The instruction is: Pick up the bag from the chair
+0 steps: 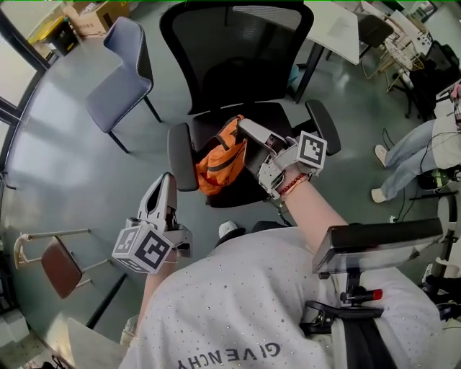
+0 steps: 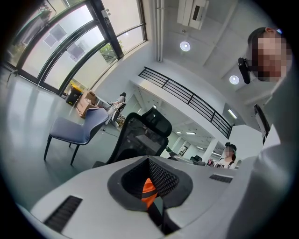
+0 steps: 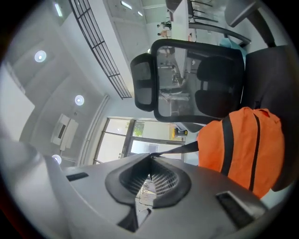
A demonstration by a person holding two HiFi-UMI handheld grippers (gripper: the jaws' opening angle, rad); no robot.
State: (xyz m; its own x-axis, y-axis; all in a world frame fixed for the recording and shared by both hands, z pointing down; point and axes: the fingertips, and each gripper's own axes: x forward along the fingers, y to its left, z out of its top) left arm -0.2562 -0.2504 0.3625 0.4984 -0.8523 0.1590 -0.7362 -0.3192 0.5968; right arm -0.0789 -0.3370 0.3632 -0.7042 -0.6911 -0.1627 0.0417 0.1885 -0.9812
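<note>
An orange bag (image 1: 220, 162) with black straps sits on the seat of a black mesh office chair (image 1: 238, 58). My right gripper (image 1: 243, 126) is at the bag's top, shut on a black strap (image 3: 182, 148) that runs taut from the jaw tips (image 3: 150, 156) to the bag (image 3: 243, 149). I cannot tell whether the bag is off the seat. My left gripper (image 1: 167, 176) hangs lower left of the chair, beside its left armrest (image 1: 181, 157), shut on nothing. In its own view the gripper (image 2: 148, 158) points at the chair (image 2: 140, 135), and a bit of orange bag (image 2: 148, 190) shows through the gap.
A blue-grey side chair (image 1: 122, 72) stands left of the office chair. A small brown stool (image 1: 59, 267) is at the lower left and cardboard boxes (image 1: 97, 16) lie far back. A white desk (image 1: 335, 29) and a seated person (image 1: 410, 158) are on the right.
</note>
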